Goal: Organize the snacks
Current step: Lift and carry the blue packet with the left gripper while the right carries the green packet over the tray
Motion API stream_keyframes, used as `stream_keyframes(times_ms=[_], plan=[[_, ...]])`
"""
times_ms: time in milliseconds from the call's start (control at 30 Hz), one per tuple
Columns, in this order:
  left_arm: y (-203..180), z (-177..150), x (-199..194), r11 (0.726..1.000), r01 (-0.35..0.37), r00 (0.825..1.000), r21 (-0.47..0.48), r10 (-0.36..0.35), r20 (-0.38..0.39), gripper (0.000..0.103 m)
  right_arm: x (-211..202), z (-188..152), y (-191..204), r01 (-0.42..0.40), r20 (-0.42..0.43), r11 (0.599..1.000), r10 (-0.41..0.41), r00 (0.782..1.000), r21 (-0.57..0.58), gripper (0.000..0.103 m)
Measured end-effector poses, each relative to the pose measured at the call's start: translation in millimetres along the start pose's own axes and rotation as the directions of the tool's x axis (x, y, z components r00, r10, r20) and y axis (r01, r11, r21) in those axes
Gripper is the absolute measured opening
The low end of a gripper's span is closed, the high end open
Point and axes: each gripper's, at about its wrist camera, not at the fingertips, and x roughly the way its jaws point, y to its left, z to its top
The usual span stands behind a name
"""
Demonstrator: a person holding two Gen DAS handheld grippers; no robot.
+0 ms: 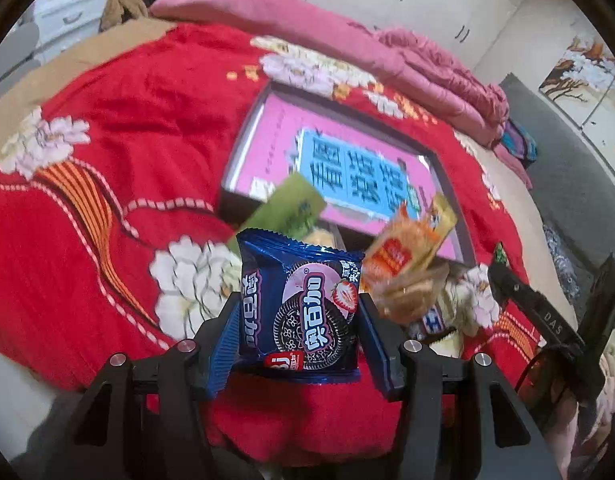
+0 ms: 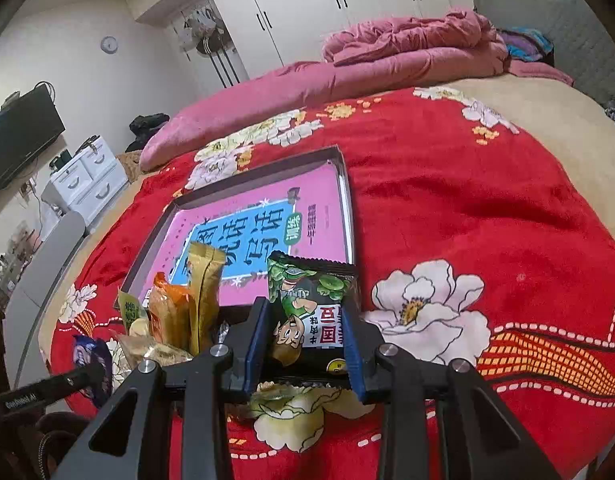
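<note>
Two packets are up at once: your left hand-held gripper (image 1: 299, 320) clamps the blue cookie pack (image 1: 297, 308), your right hand-held gripper (image 2: 303, 344) clamps the green pea pack (image 2: 309, 308), both just short of the tray (image 2: 345, 184) on the bed (image 2: 447, 200). Carry each over the near rim before you release, and lay them flat, side by side, clear of the loose snack pile (image 2: 175, 316) at the tray's corner.

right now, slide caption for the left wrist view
Left gripper holds a blue cookie packet above the red blanket, tray ahead.
</note>
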Motion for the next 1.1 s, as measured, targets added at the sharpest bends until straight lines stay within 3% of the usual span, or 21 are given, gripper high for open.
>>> stream_keyframes(times_ms=[367, 700, 1100], plan=[[13.5, 38.2, -8.1, 1.000, -0.024, 0.991, -0.005, 0.024, 0.130, 0.057, 7.0, 11.9, 9.3, 0.008, 0.035, 1.000, -0.007, 0.999, -0.016, 0.035], [29.1, 65.8, 20.6, 0.998, -0.032, 0.991, -0.056, 0.039, 0.126, 0.057, 23.4, 25.3, 14.8, 0.021, 0.046, 1.000, -0.020, 0.999, -0.016, 0.035], [19.2, 91.9, 41.2, 0.999, -0.011, 0.987, -0.051, 0.019, 0.159, 0.057, 40.4, 37.7, 8.8, 0.042, 0.053, 0.999, -0.042, 0.998, 0.000, 0.035]])
